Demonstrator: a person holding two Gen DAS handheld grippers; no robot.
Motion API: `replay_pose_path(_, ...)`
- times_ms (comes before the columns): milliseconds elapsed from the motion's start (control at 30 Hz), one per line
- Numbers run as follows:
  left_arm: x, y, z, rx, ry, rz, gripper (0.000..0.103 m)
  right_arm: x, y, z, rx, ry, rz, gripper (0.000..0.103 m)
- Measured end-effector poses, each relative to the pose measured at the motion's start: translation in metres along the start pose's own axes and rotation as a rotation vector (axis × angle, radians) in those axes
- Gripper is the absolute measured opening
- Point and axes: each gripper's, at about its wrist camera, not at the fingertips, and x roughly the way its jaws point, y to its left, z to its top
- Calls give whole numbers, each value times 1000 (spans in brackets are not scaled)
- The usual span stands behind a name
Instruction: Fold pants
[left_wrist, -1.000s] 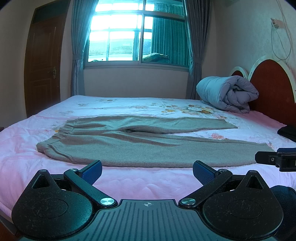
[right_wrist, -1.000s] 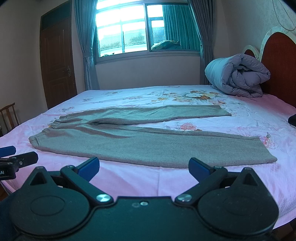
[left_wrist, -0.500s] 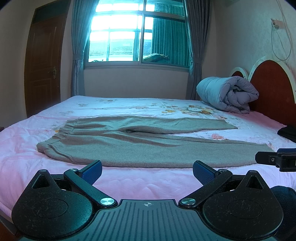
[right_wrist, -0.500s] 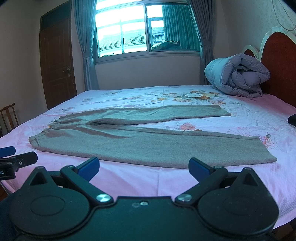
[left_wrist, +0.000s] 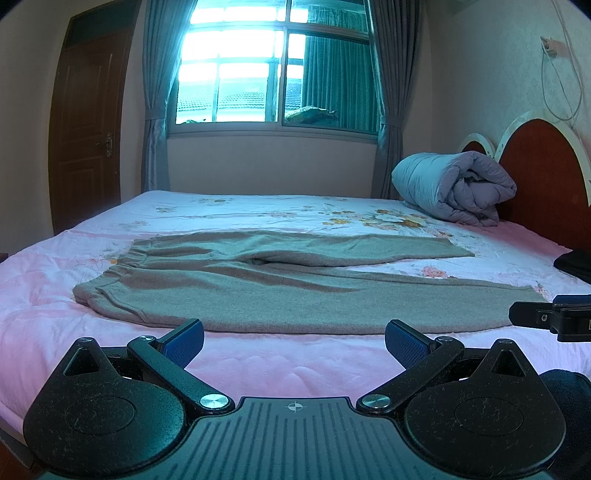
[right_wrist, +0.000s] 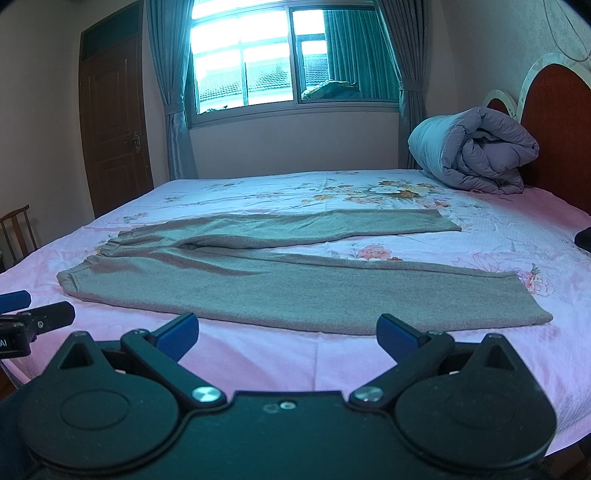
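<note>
Both claws are hovering at the near edge of the bed, each spread wide and gripping nothing: the left claw (left_wrist: 294, 341) is pointing at the waist half of the garment, and the right claw (right_wrist: 287, 334) is pointing at the middle of the near leg. Each is showing at the edge of the other's view, so they are sitting side by side, close together.

Taking things by size, the bed (left_wrist: 44, 317) is filling most of both views, covered by a pink floral sheet. Against the far right, by the headboard, a rolled quilt (right_wrist: 476, 147) is lying well apart from the work. The grey pants (left_wrist: 295, 291) are lying flat across the near half of the bed, unfolded, with the waistband (right_wrist: 110, 254) to the left and the two legs running right and opening into a narrow V. The near leg is ending at a hem (right_wrist: 532, 299) on the right; the far leg is ending further back.

Judging by the fuzzy knit surface and the soft creases at the crotch, the fabric is looking light, limp and not slippery, so it is likely drooping wherever it is unsupported and dragging the sheet a little. Pinching one edge alone is risking a sagging fold. Sensible holds seem to be the near corner of the waistband for the left claw and the near hem for the right, lifting together to lay one leg over the other.
</note>
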Motion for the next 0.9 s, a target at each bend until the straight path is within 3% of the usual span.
replay_pose_path(200,2,3,2,-9,27,-3,103,1,-1,1,6,10,0,97)
replay_pose_path(300,6,23,11,-65,36,-25,103,1,-13,6,47,10,27,97)
replay_pose_path(367,12,36,18,-66,34,10,103,0,-20,13,54,-22,29,97)
replay_pose_path(567,50,88,49,-86,56,75,103,28,-41,53,71,-40,8,97)
replay_pose_path(733,88,124,78,-52,43,189,103,56,-42,84,44,-49,12,97)
replay_pose_path(900,141,166,105,-13,96,182,103,90,-36,117,2,-55,30,97)
